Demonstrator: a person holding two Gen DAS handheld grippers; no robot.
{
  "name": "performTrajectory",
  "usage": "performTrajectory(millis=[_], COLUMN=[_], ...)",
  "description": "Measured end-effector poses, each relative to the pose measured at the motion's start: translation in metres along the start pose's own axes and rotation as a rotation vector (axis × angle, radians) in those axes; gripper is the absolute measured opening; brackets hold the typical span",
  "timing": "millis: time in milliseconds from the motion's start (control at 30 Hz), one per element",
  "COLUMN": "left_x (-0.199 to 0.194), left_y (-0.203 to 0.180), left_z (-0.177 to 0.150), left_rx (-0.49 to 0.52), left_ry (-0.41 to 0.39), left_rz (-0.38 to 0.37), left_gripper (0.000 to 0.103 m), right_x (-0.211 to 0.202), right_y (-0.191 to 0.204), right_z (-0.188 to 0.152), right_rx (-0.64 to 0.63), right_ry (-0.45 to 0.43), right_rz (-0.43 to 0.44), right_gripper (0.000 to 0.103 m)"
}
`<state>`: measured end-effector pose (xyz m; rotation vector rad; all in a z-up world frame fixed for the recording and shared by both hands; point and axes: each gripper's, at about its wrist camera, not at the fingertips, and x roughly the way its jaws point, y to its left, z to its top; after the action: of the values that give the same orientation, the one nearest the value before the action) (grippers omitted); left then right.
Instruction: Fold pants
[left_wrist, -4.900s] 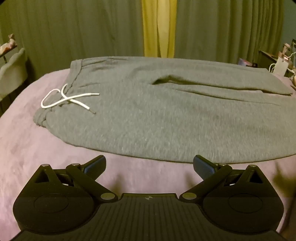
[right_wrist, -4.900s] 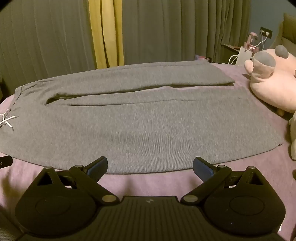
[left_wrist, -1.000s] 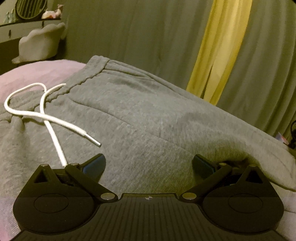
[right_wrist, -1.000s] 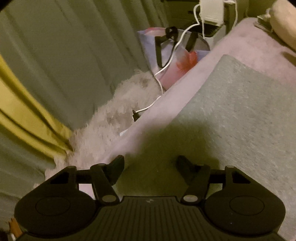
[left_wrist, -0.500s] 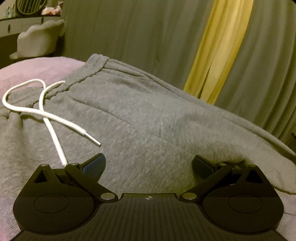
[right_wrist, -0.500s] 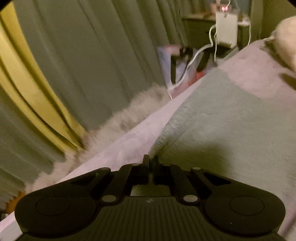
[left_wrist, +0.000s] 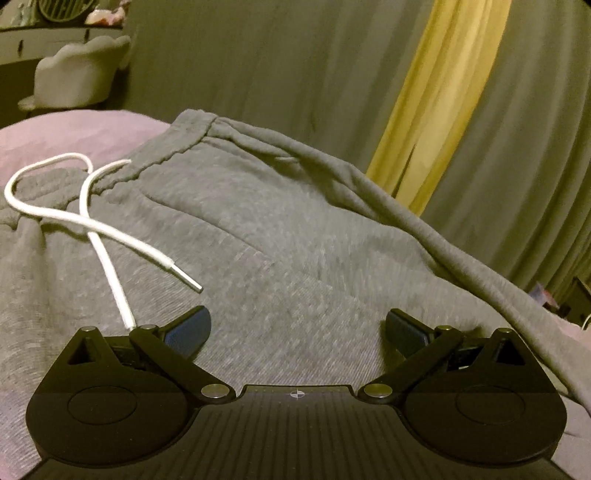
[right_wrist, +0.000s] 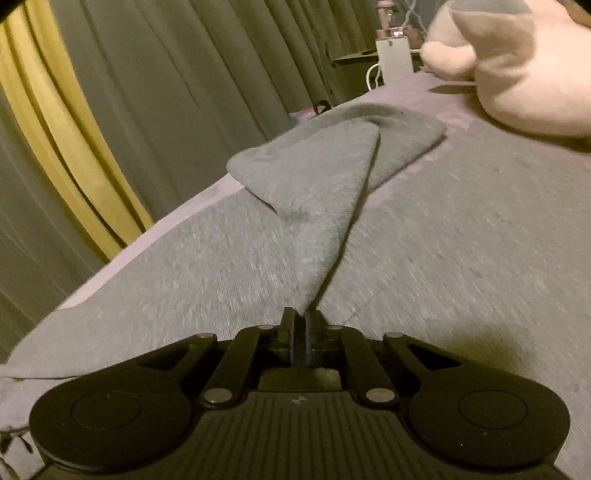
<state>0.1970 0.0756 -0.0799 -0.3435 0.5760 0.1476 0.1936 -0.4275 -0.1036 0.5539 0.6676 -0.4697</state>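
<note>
Right wrist view: the right gripper (right_wrist: 300, 338) is clamped on the grey sweatpants' (right_wrist: 424, 258) leg hem (right_wrist: 314, 192), which could be lost from so thin a pinch, while near the white drawstring (left_wrist: 107, 236) the left gripper (left_wrist: 297, 328) is spread wide, so the waistband (left_wrist: 177, 147) could be dragged along unheld.

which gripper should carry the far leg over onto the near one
Right. The right gripper is already shut on the far leg's edge, lifting it. The left gripper is open over the waist area near the drawstring, holding nothing.

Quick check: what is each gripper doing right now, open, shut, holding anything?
Left gripper: open, holding nothing, over the pants near the waist.
Right gripper: shut on the far pant leg's edge.
</note>
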Motion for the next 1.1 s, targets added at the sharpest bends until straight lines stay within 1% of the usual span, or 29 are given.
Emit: performTrajectory(millis=[33, 67, 100, 133, 167, 200, 233, 267, 300, 333, 367, 400, 467, 533, 567, 600, 667, 700, 733, 767, 800, 867, 900, 933, 967, 1000, 1033, 1067, 1100], left_x=[0.000, 0.001, 0.001, 0.000, -0.001, -0.004, -0.007, -0.014, -0.020, -0.027, -0.029, -0.025, -0.008, 0.022, 0.041, 0.063, 0.108, 0.131, 0.145, 0.159, 0.169, 0.183, 0.188, 0.192, 0.195, 0.194, 0.191, 0.185, 0.174], left_y=[0.000, 0.001, 0.002, 0.002, 0.003, 0.004, 0.005, 0.005, 0.006, 0.007, 0.006, -0.001, -0.018, -0.037, -0.045, -0.052, -0.058, -0.057, -0.055, -0.051, -0.046, -0.040, -0.039, -0.041, -0.043, -0.045, -0.047, -0.048, -0.048], left_z=[0.001, 0.001, 0.001, 0.000, 0.001, 0.002, 0.005, 0.012, 0.019, 0.029, 0.038, 0.053, 0.082, 0.110, 0.122, 0.134, 0.147, 0.151, 0.152, 0.154, 0.154, 0.156, 0.158, 0.161, 0.164, 0.165, 0.167, 0.170, 0.172], left_rx=[-0.003, -0.006, -0.008, -0.010, -0.015, -0.023, -0.039, -0.084, -0.135, -0.198, -0.232, -0.225, -0.164, -0.119, -0.103, -0.100, -0.121, -0.151, -0.180, -0.211, -0.242, -0.289, -0.291, -0.279, -0.258, -0.239, -0.229, -0.221, -0.211], left_ry=[0.002, 0.004, 0.004, 0.004, 0.007, 0.014, 0.026, 0.046, 0.053, 0.042, 0.036, 0.045, 0.072, 0.105, 0.138, 0.185, 0.279, 0.329, 0.359, 0.391, 0.413, 0.410, 0.409, 0.408, 0.411, 0.414, 0.413, 0.390, 0.355], left_rz=[0.001, 0.001, -0.002, -0.005, -0.009, -0.009, 0.003, 0.024, 0.018, -0.023, -0.069, -0.110, -0.131, -0.153, -0.154, -0.134, -0.098, -0.063, -0.026, 0.002, 0.009, 0.032, 0.044, 0.045, 0.044, 0.028, 0.001, -0.006, -0.030], left_gripper=[0.103, 0.103, 0.103, 0.103, 0.103, 0.103, 0.103, 0.103, 0.103, 0.103, 0.103, 0.103, 0.103, 0.103, 0.103, 0.103, 0.102, 0.097, 0.077, 0.066, 0.066, 0.066, 0.065, 0.060, 0.039, 0.023, 0.014, 0.014, 0.013], right_x=[-0.001, -0.003, -0.007, -0.011, -0.011, -0.011, -0.008, -0.002, 0.002, 0.007, 0.015, 0.020, 0.022, 0.023, 0.024, 0.024, 0.027, 0.029, 0.030, 0.031, 0.032, 0.036, 0.038, 0.039, 0.040, 0.041, 0.040, 0.038, 0.034], right_y=[0.005, 0.009, 0.013, 0.011, 0.009, 0.008, 0.006, 0.009, 0.010, 0.006, 0.006, 0.006, 0.005, 0.005, 0.004, 0.002, -0.008, -0.014, -0.017, -0.019, -0.020, -0.022, -0.023, -0.023, -0.024, -0.025, -0.026, -0.029, -0.036], right_z=[0.001, 0.002, 0.002, 0.003, 0.005, 0.007, 0.010, 0.013, 0.015, 0.016, 0.017, 0.017, 0.015, 0.015, 0.017, 0.017, 0.020, 0.021, 0.023, 0.025, 0.025, 0.026, 0.026, 0.027, 0.028, 0.029, 0.030, 0.030, 0.030], right_rx=[-0.028, -0.055, -0.075, -0.080, -0.065, -0.042, -0.034, -0.038, -0.041, -0.040, -0.036, -0.032, -0.031, -0.018, -0.018, -0.013, 0.034, 0.065, 0.075, 0.073, 0.073, 0.080, 0.081, 0.083, 0.084, 0.090, 0.099, 0.120, 0.183], right_ry=[-0.001, -0.009, -0.022, -0.032, -0.045, -0.058, -0.070, -0.075, -0.077, -0.073, -0.063, -0.064, -0.087, -0.093, -0.097, -0.096, -0.104, -0.103, -0.105, -0.110, -0.121, -0.136, -0.143, -0.147, -0.147, -0.146, -0.145, -0.148, -0.153], right_rz=[-0.015, -0.027, -0.035, -0.031, -0.011, 0.004, 0.014, 0.016, 0.021, 0.029, 0.025, 0.016, 0.015, 0.012, 0.003, -0.017, -0.008, 0.008, 0.017, 0.022, 0.027, 0.036, 0.038, 0.039, 0.040, 0.042, 0.039, 0.031, 0.054], right_gripper=[0.011, 0.021, 0.043, 0.055, 0.076, 0.080, 0.080, 0.080, 0.080, 0.080, 0.080, 0.080, 0.080, 0.072, 0.056, 0.043, 0.036, 0.035, 0.034, 0.034, 0.035, 0.038, 0.038, 0.038, 0.038, 0.033, 0.024, 0.010, 0.009])
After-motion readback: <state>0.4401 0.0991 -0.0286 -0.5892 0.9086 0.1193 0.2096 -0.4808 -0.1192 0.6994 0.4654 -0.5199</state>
